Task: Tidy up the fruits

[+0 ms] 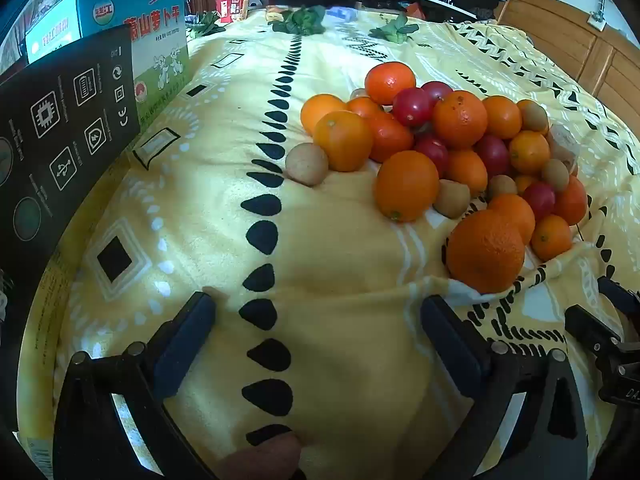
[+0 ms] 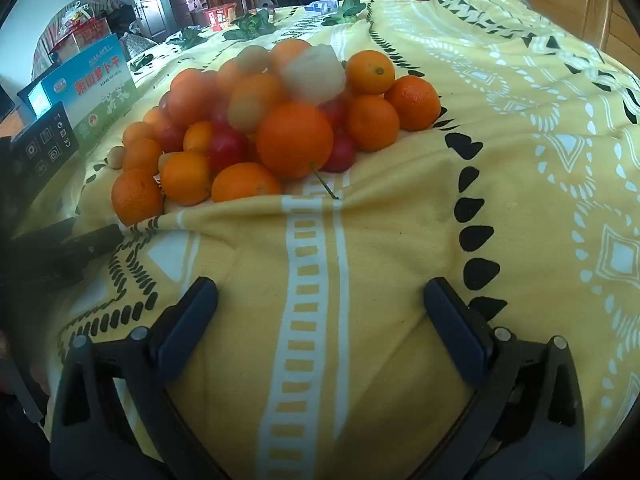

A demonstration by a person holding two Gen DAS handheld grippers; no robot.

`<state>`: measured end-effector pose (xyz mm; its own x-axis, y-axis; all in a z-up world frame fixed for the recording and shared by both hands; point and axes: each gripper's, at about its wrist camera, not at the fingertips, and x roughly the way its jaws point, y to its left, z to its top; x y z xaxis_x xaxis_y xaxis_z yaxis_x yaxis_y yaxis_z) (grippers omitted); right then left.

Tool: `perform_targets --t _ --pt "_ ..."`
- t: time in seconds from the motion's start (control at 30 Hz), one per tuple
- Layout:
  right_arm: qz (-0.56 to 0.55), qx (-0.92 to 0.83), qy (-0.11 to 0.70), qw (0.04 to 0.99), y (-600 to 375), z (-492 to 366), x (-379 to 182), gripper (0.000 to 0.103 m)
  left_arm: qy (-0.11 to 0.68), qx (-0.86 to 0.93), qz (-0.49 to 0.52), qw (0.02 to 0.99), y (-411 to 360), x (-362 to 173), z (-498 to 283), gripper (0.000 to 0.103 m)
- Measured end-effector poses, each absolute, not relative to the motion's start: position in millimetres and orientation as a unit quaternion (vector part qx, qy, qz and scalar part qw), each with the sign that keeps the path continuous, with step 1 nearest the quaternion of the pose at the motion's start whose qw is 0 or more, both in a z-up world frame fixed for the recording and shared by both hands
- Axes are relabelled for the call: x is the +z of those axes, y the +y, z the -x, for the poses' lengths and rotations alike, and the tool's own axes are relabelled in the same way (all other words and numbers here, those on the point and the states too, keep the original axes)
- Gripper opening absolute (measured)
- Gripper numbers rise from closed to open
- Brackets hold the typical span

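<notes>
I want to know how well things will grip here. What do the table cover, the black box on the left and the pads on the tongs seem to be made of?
Table cover: soft woven cloth, matte yellow with a printed pattern; it wrinkles near the fruit pile.
Black box: probably printed cardboard with a slight sheen, flat panels and white icons.
Pads: dark blue, matte, likely rubber or soft plastic; the look leaves it open.
</notes>
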<state>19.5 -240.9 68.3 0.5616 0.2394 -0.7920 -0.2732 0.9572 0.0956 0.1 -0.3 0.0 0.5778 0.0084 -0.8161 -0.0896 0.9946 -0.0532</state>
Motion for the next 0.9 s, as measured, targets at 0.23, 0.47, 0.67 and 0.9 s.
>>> perform_targets --t 0.23,0.47,0.67,0.9 --pt "0.027 0.137 0.451 0.882 -238.4 -21.6 70.2 0.103 0.456 0.027 0.046 0.889 -0.1 0.1 0.0 0.103" --pt "0.059 0.123 0.455 0.88 -228.2 -47.1 64.6 0.103 0.46 0.026 0.044 0.886 0.8 -0.9 -5.1 0.103" --pt "0.06 0.12 0.452 0.882 -228.2 -39.1 66.7 0.103 0.458 0.024 0.046 0.887 2.0 0.5 -8.1 0.103" --pt "0.061 0.12 0.452 0.882 -227.7 -39.9 67.3 0.103 0.454 0.024 0.048 0.889 0.8 0.0 -1.1 0.103"
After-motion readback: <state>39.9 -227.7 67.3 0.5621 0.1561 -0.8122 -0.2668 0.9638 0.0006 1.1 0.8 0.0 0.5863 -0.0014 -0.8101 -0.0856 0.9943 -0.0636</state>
